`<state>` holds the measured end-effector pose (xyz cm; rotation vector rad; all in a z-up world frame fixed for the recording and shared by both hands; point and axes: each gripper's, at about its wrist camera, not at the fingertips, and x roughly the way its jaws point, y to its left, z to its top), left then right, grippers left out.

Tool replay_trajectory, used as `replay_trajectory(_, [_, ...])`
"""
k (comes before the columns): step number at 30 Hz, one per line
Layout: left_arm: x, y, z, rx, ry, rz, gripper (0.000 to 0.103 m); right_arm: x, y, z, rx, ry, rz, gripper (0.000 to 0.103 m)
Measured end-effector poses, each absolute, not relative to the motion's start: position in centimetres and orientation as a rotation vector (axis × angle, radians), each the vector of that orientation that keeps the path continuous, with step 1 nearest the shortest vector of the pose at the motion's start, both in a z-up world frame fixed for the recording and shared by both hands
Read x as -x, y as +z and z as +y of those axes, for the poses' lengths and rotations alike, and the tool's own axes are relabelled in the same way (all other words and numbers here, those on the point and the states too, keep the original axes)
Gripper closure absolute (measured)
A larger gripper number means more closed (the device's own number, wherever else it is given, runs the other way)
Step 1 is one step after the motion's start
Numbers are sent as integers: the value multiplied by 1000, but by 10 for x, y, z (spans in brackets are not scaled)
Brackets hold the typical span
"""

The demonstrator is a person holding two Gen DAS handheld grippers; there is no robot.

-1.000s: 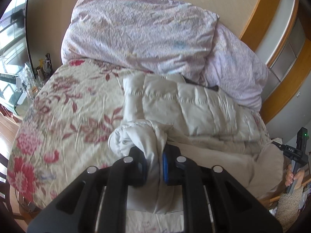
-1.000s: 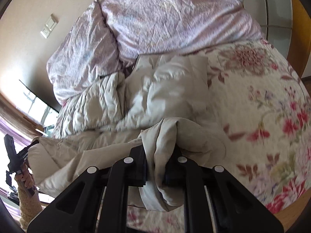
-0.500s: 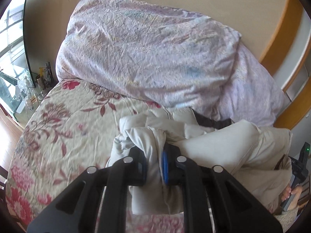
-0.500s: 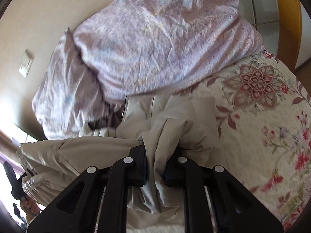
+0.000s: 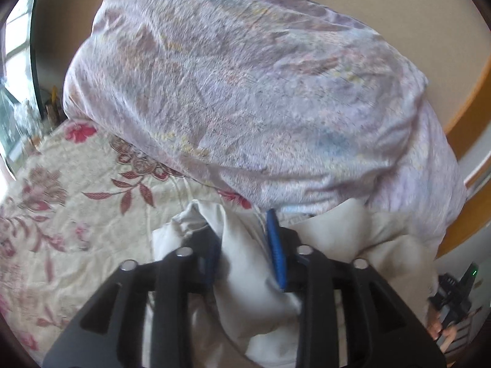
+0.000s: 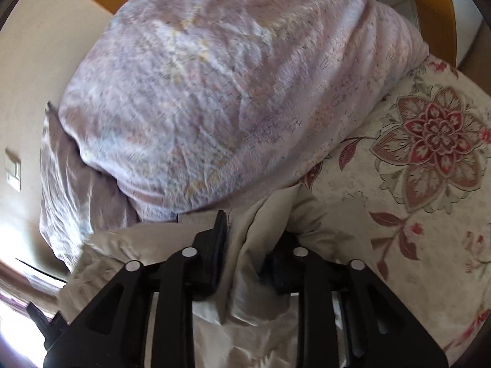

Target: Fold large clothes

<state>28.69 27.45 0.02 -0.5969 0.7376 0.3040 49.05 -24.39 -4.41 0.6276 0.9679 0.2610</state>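
While both grippers have just been opening, cream jacket cloth sits loosely between each pair of jaws. Left gripper and right gripper stand partly open over the jacket, which lies bunched at the bed's head end against the lilac pillows. Bare floral bedspread runs to the bed's side edges.
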Motion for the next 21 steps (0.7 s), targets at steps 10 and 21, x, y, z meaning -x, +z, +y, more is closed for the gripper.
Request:
replay_trajectory(10, [-266, 33, 282, 554, 297, 541, 18, -482, -14, -291, -842, 323, 804, 30])
replay_trajectory(21, [-268, 27, 198, 218, 301, 572, 12, -440, -3, -193, -77, 241, 710, 27])
